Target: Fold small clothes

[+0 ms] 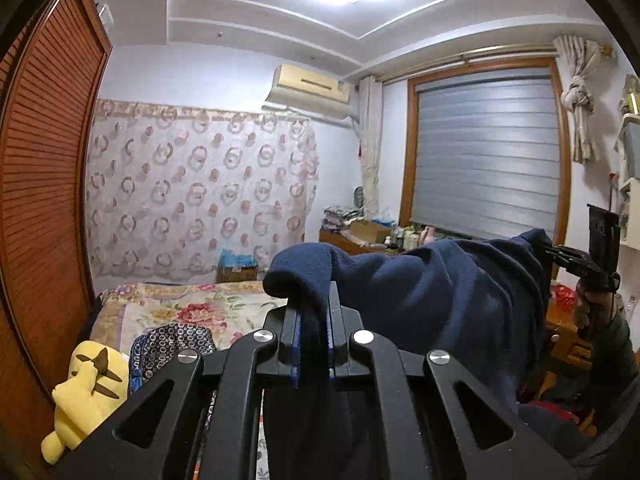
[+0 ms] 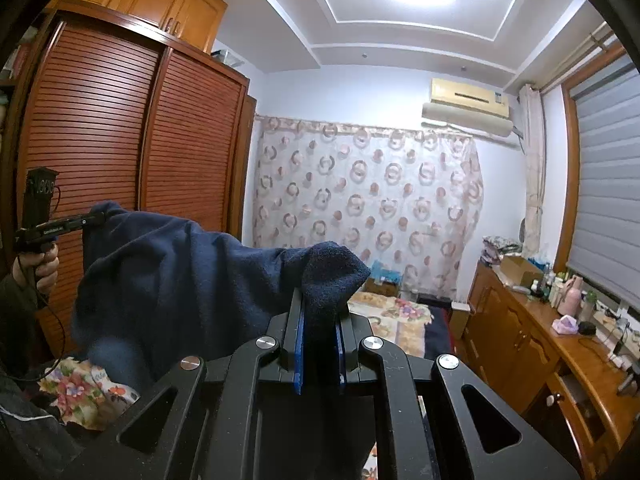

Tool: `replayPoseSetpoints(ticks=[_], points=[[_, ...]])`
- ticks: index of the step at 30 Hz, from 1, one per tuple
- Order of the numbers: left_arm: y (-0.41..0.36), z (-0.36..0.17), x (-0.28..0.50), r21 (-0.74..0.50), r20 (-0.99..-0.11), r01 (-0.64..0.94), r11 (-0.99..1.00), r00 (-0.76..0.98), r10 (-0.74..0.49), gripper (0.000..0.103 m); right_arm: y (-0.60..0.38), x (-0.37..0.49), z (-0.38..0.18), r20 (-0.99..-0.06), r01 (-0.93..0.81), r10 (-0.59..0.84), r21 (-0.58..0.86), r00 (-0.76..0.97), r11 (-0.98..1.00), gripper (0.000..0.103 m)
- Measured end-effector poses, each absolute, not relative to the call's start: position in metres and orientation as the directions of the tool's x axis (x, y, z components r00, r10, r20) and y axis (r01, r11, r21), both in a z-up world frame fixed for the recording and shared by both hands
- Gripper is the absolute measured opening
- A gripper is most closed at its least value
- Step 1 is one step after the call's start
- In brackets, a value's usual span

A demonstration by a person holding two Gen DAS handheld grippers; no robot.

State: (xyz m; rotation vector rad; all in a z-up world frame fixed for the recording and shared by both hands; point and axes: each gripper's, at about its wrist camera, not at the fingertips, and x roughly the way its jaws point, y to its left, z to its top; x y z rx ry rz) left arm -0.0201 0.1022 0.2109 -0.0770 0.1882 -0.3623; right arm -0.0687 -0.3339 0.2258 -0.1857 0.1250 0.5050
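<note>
A dark blue fleece garment (image 1: 432,292) hangs stretched in the air between both grippers, well above the bed. My left gripper (image 1: 313,304) is shut on one corner, the cloth bunched over its fingertips. My right gripper (image 2: 320,308) is shut on the other corner of the same garment (image 2: 180,280). In the left wrist view the right gripper (image 1: 546,250) shows at the far right, held by a hand, with the cloth's edge pinched in it. The right wrist view has the left gripper (image 2: 96,220) at the far left. The garment's lower part sags out of sight behind the gripper bodies.
Below lies a bed with a floral cover (image 1: 180,308), a patterned blue cloth (image 1: 172,344) and a yellow plush toy (image 1: 86,392) on it. A brown louvred wardrobe (image 2: 120,132) stands on the left. On the right is a wooden dresser (image 2: 532,344) crowded with bottles under the window.
</note>
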Motion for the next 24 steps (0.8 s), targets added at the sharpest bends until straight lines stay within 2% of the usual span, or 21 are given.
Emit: replayPoseSetpoints(ticks=[5, 8, 9, 10, 12, 13, 14, 17, 18, 19, 20, 24], points=[[0.096, 0.181, 0.064, -0.072, -0.255, 0.281, 0.957, 0.923, -0.29, 0.01, -0.306, 0.012, 0.211, -0.261, -0.456, 0.409, -0.155, 0.874, 0.876, 0.012], [0.093, 0.148, 0.133, -0.022, -0.349, 0.225, 0.974, 0.911, -0.219, 0.021, -0.285, 0.089, 0.187, -0.357, -0.431, 0.36, -0.141, 0.862, 0.891, 0.012], [0.093, 0.129, 0.163, -0.008, -0.412, 0.216, 0.976, 0.889, -0.2, 0.031, -0.276, 0.112, 0.176, -0.393, -0.424, 0.342, -0.142, 0.853, 0.894, 0.013], [0.093, 0.113, 0.182, -0.008, -0.466, 0.21, 0.978, 0.864, -0.189, 0.043, -0.267, 0.144, 0.159, -0.455, -0.416, 0.312, -0.147, 0.834, 0.897, 0.019], [0.097, 0.081, 0.213, -0.025, -0.555, 0.176, 0.984, 0.816, -0.16, 0.044, -0.258, 0.199, 0.123, -0.561, -0.33, 0.175, -0.187, 0.809, 0.925, 0.029], [0.095, 0.072, 0.219, -0.028, -0.577, 0.183, 0.983, 0.8, -0.165, 0.046, -0.257, 0.22, 0.108, -0.601, -0.293, 0.115, -0.206, 0.791, 0.934, 0.029], [0.093, 0.061, 0.22, -0.025, -0.594, 0.197, 0.98, 0.786, -0.173, 0.048, -0.26, 0.234, 0.098, -0.621, -0.272, 0.086, -0.212, 0.779, 0.939, 0.029], [0.089, 0.044, 0.211, -0.028, -0.616, 0.207, 0.978, 0.767, -0.18, 0.072, -0.275, 0.253, 0.076, -0.654, -0.227, 0.055, -0.181, 0.754, 0.957, 0.035], [0.089, 0.039, 0.208, -0.045, -0.622, 0.218, 0.975, 0.757, -0.198, 0.08, -0.28, 0.251, 0.072, -0.659, -0.228, 0.072, -0.154, 0.749, 0.961, 0.041], [0.089, 0.034, 0.203, -0.054, -0.631, 0.226, 0.973, 0.747, -0.209, 0.081, -0.283, 0.248, 0.069, -0.665, -0.234, 0.087, -0.136, 0.742, 0.963, 0.047], [0.088, 0.03, 0.2, -0.052, -0.64, 0.226, 0.973, 0.74, -0.207, 0.081, -0.285, 0.244, 0.066, -0.673, -0.242, 0.096, -0.127, 0.734, 0.962, 0.048], [0.086, 0.018, 0.184, -0.057, -0.662, 0.215, 0.975, 0.723, -0.198, 0.081, -0.288, 0.218, 0.066, -0.68, -0.288, 0.16, -0.078, 0.715, 0.955, 0.049]])
